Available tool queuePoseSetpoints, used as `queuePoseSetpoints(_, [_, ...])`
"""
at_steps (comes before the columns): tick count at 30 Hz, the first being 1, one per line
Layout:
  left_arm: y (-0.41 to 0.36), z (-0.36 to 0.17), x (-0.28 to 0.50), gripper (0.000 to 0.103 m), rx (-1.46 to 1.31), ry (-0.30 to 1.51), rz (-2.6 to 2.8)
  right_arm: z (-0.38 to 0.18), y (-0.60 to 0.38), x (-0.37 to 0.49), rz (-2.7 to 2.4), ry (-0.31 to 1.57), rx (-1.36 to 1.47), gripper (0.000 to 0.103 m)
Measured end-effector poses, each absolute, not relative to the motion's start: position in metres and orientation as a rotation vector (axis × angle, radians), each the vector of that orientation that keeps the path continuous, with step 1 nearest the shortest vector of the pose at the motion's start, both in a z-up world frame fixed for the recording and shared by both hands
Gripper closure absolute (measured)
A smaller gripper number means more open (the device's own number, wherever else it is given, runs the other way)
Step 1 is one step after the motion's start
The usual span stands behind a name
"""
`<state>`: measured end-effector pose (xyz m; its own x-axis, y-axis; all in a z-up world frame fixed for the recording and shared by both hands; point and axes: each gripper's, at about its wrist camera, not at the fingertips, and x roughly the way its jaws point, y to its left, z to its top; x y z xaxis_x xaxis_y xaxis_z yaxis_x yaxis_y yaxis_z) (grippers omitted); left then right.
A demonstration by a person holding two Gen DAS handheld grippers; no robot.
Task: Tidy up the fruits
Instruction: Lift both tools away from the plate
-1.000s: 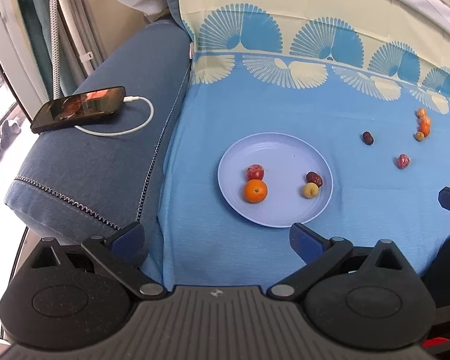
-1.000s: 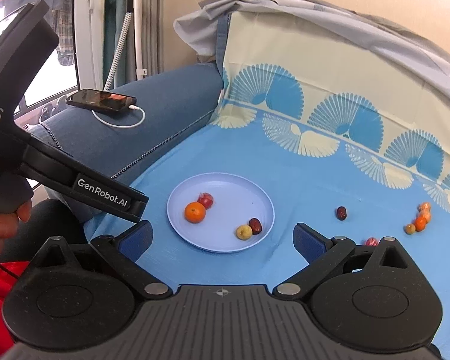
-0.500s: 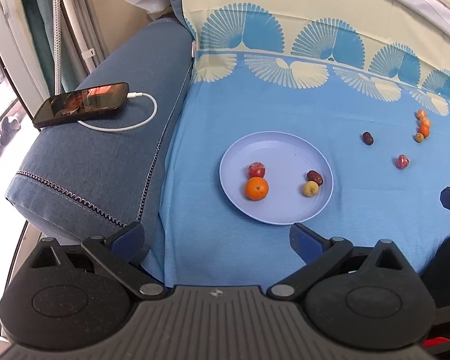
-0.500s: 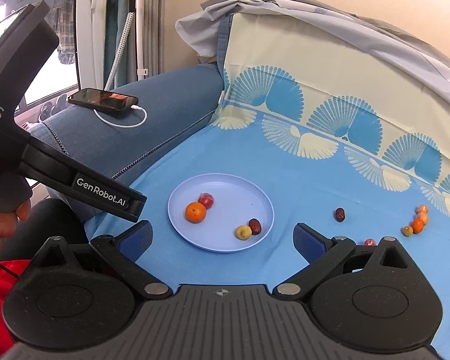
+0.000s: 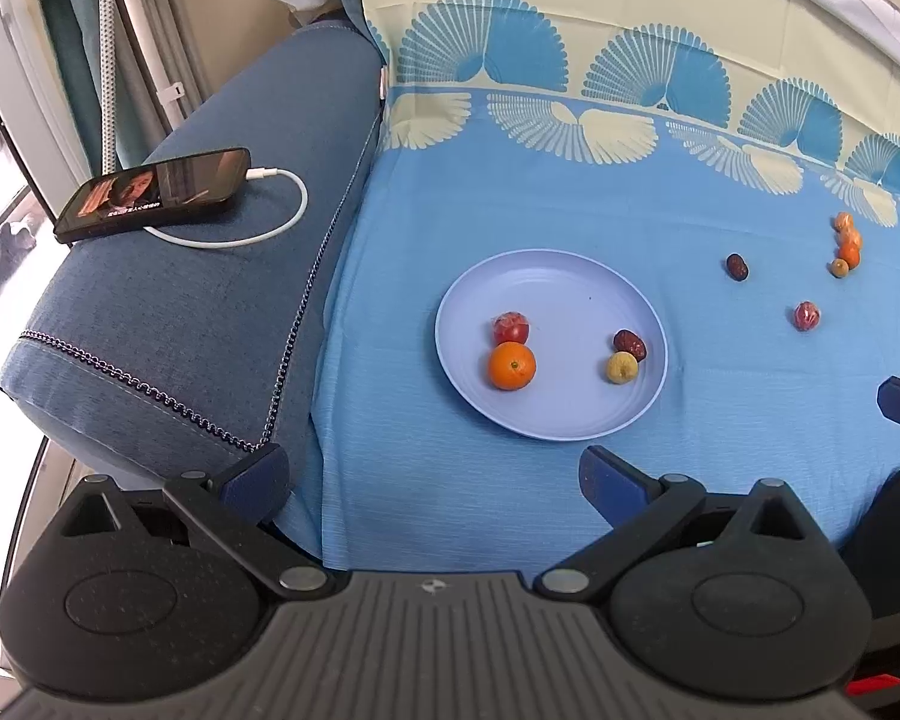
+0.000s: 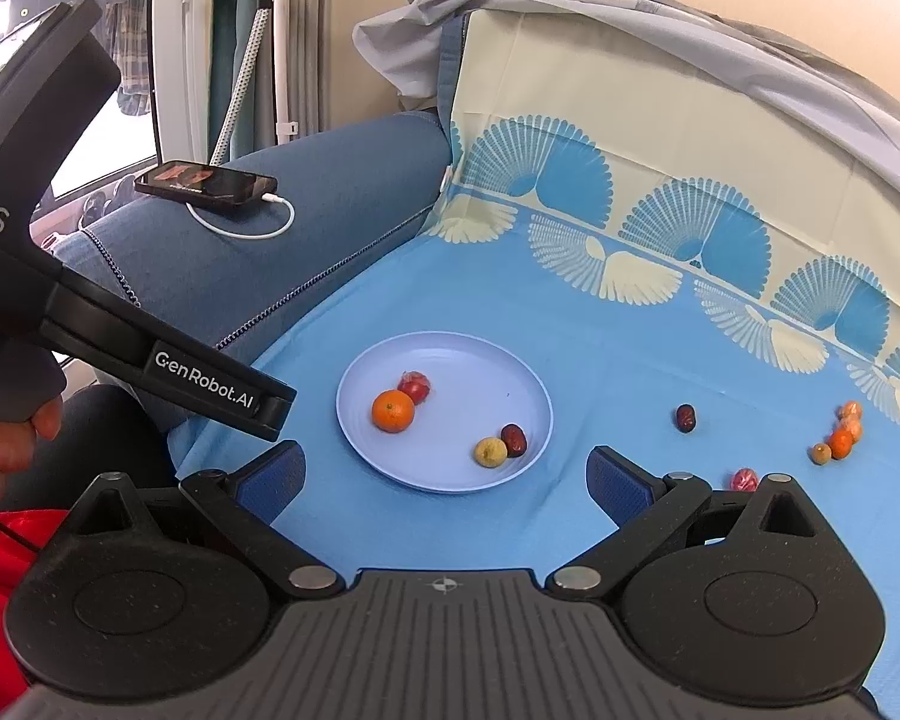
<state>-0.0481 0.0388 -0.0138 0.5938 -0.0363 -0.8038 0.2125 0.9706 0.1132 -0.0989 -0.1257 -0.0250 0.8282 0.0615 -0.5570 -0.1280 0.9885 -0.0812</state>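
Here, left gripper (image 5: 432, 474) fingers wide apart, empty, right gripper (image 6: 447, 477) likewise.

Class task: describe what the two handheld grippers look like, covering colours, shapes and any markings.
Both are matte black plastic. The right gripper has two round, stippled pivot housings, angled link arms with silver rivets, a ribbed centre and dark blue textured fingers. The left gripper looks the same; its side, seen from the right wrist, carries white "GenRobot.AI" lettering.

left wrist: high, steep onto plate (image 5: 551, 276) | right wrist: lower, from its right | shared: plate
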Motion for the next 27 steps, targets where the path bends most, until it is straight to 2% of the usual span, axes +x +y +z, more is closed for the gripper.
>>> queuePoseSetpoints(27, [0.028,-0.027,-0.036,0.000,0.259,0.968,-0.144,-0.037,-0.138,-0.087,0.094,0.625,-0.055,0.003])
